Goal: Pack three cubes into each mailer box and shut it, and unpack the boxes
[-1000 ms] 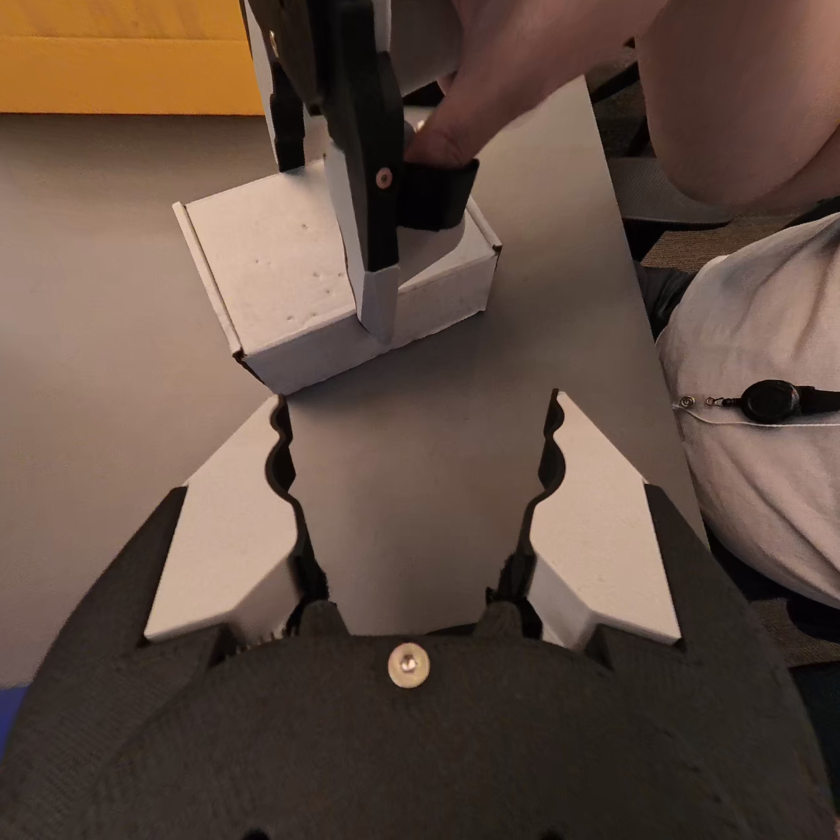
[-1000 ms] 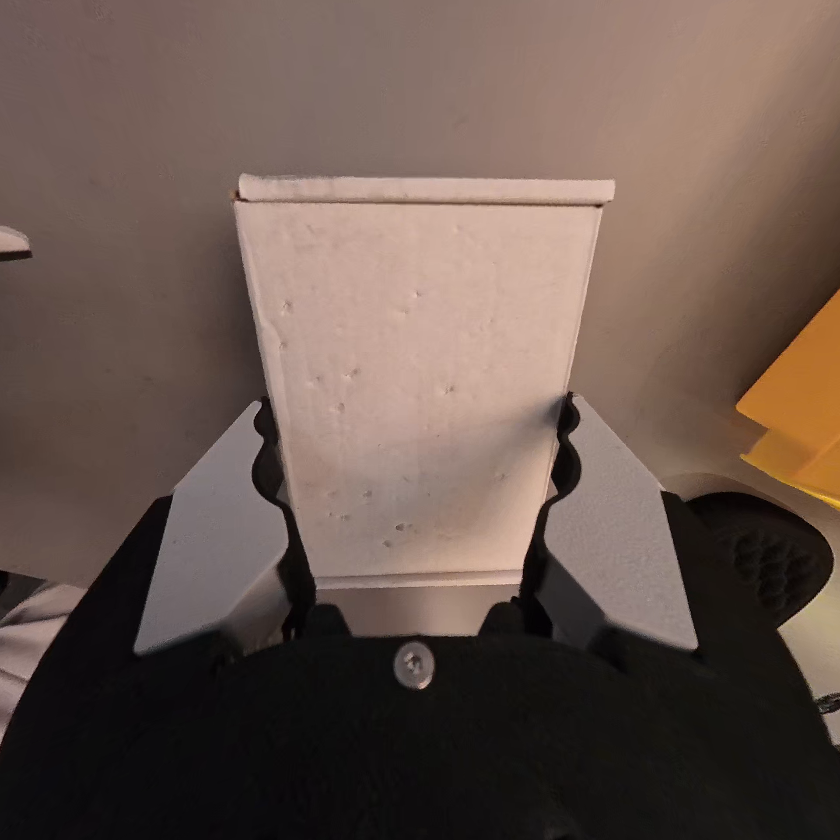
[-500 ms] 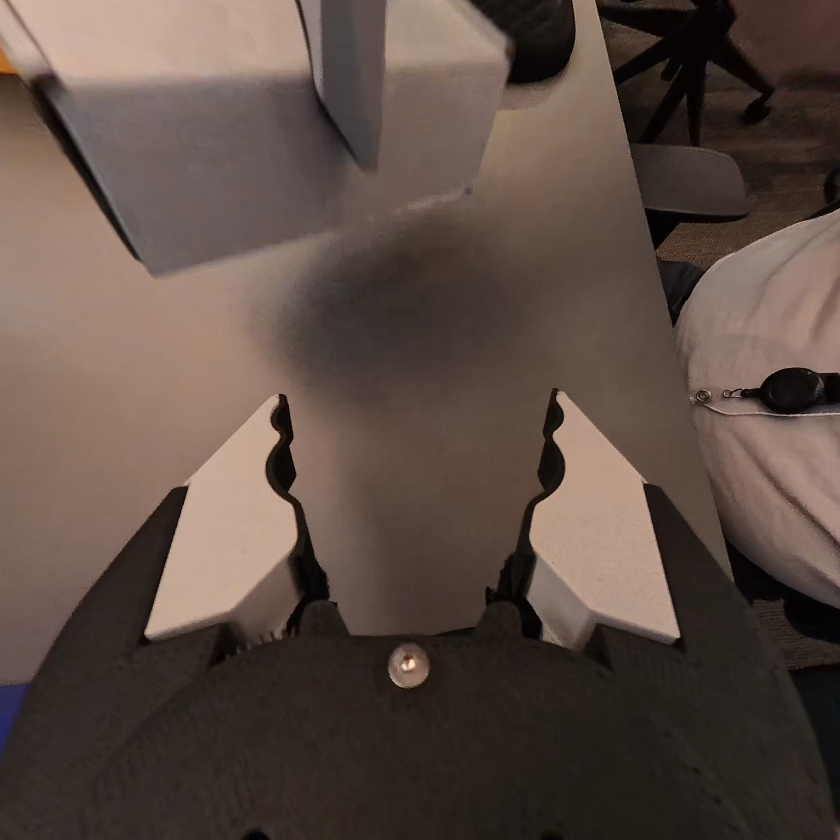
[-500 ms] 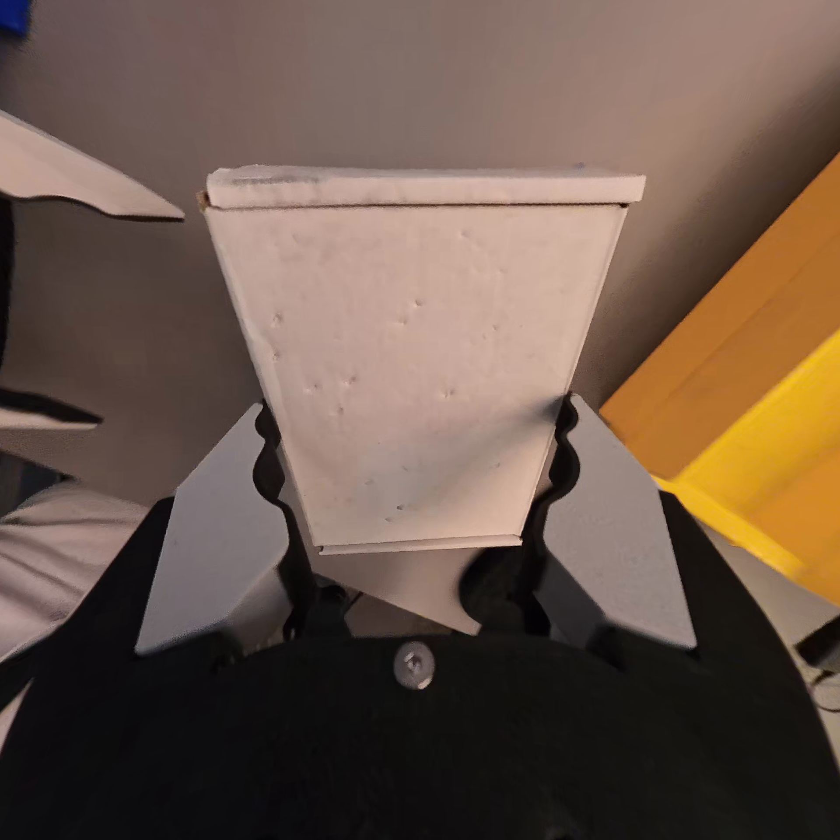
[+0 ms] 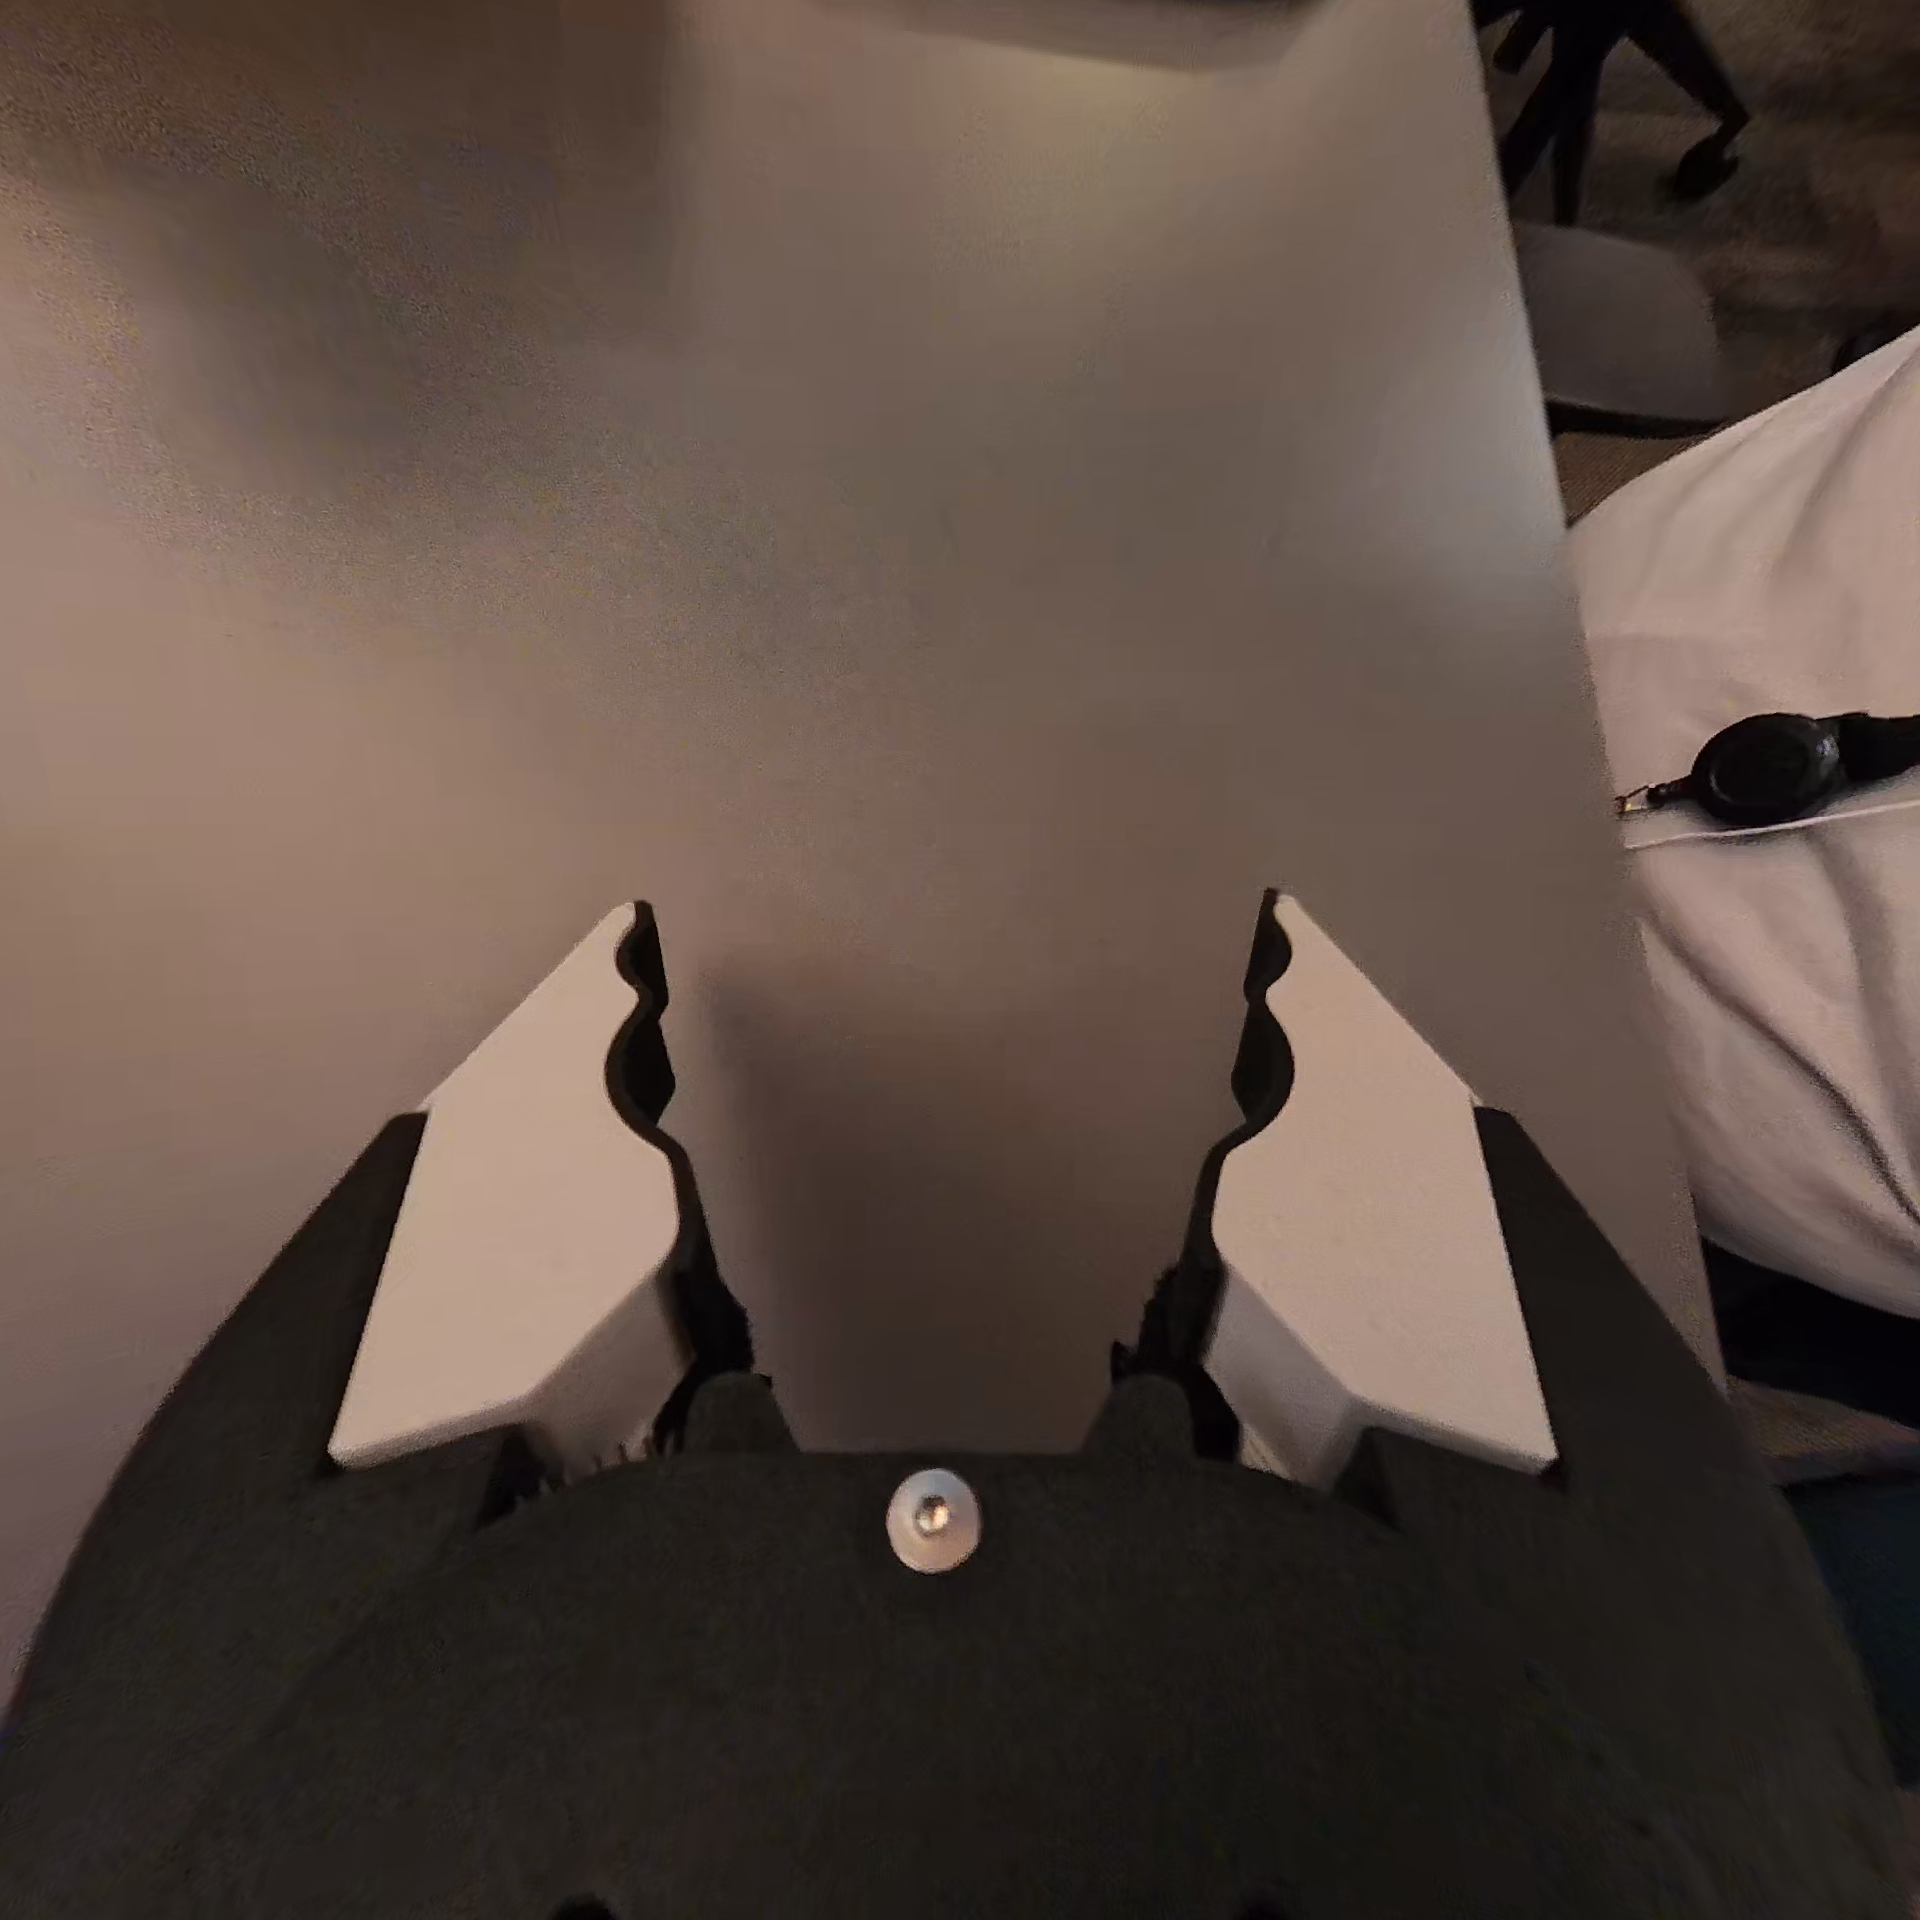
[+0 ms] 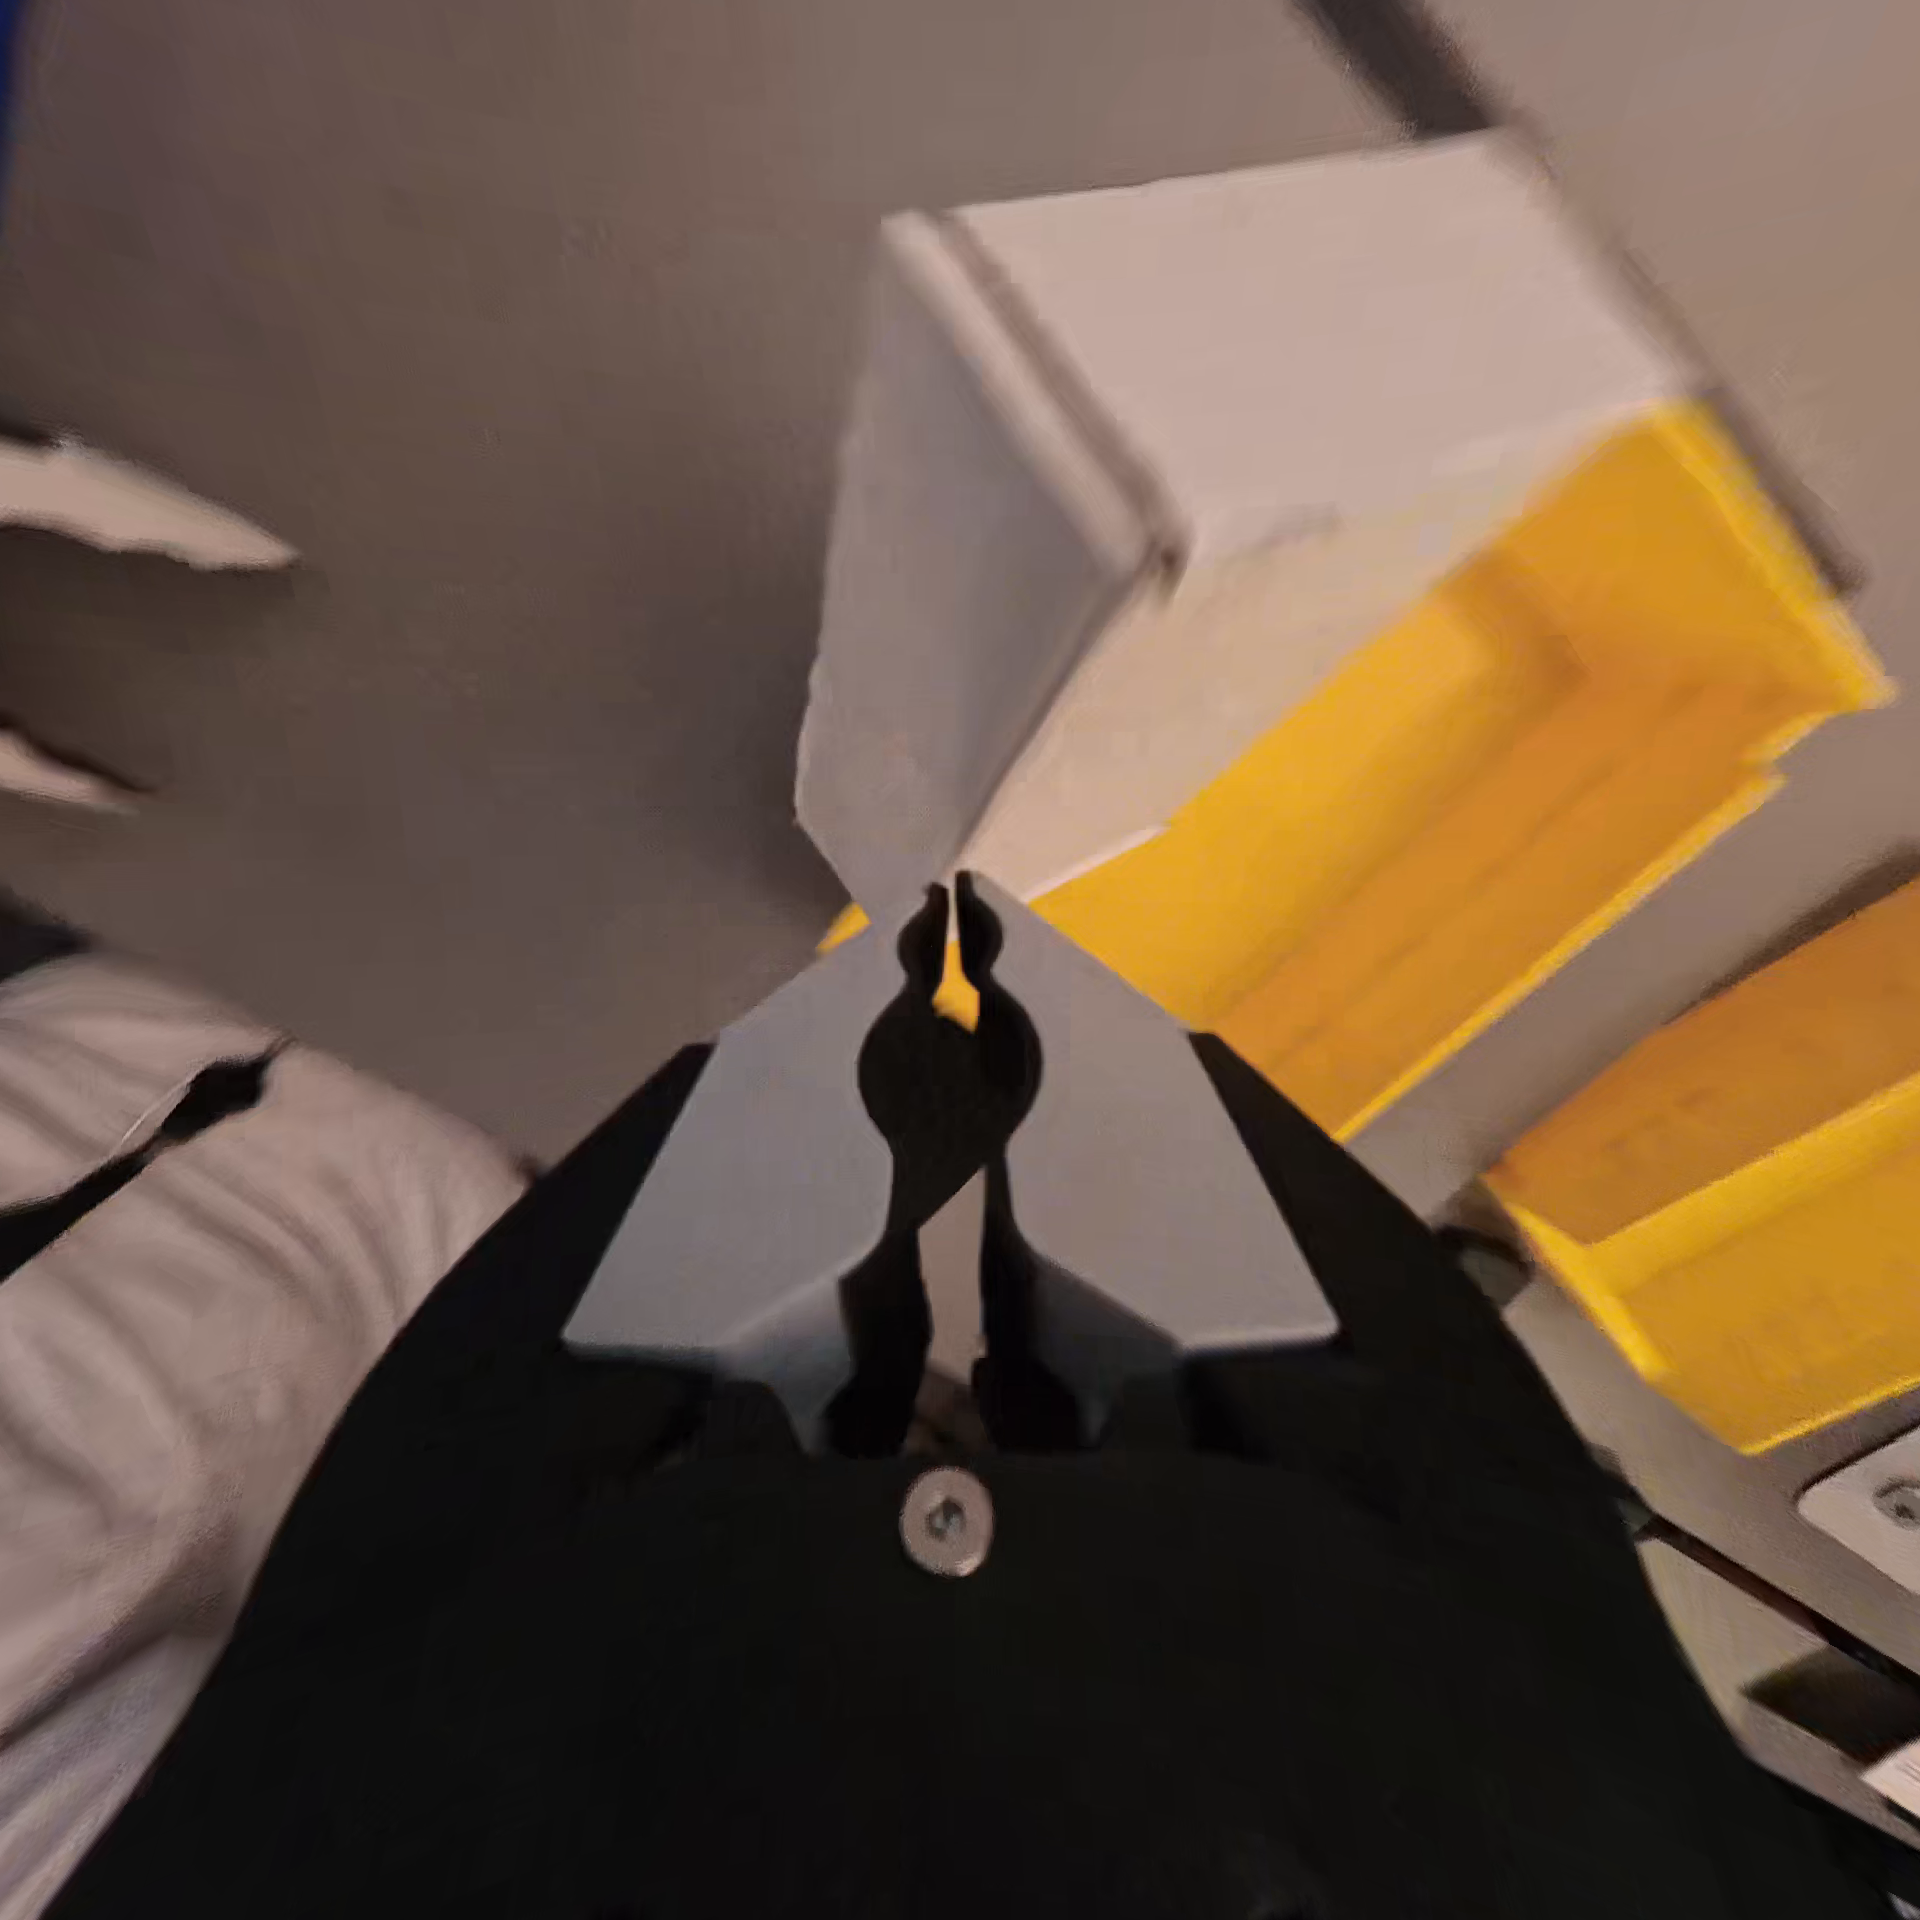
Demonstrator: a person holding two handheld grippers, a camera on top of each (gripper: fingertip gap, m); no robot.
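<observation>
A white shut mailer box point(image 6: 1247, 364) shows tilted and blurred in the right wrist view, over an open yellow bin point(image 6: 1455, 727). My right gripper point(image 6: 951, 894) is shut, its tips right at the box's lower corner; I cannot tell if they touch it. My left gripper point(image 5: 951, 914) is open and empty above the bare grey table point(image 5: 935, 416). Its white fingers point(image 6: 125, 520) show at the left edge of the right wrist view. No cubes are in view.
A second yellow bin point(image 6: 1714, 1247) sits nearer on the right. A person in a white shirt point(image 5: 1766, 623) with a black badge reel point(image 5: 1756, 769) sits at the table's right edge. A chair base point(image 5: 1610, 312) stands beyond it. One gripper's finger ends stand about 35 centimetres off the other's.
My right gripper carried the box up and toward the yellow bins, then closed from wide around the box to shut; the box has left the jaws. It has gone from the left view.
</observation>
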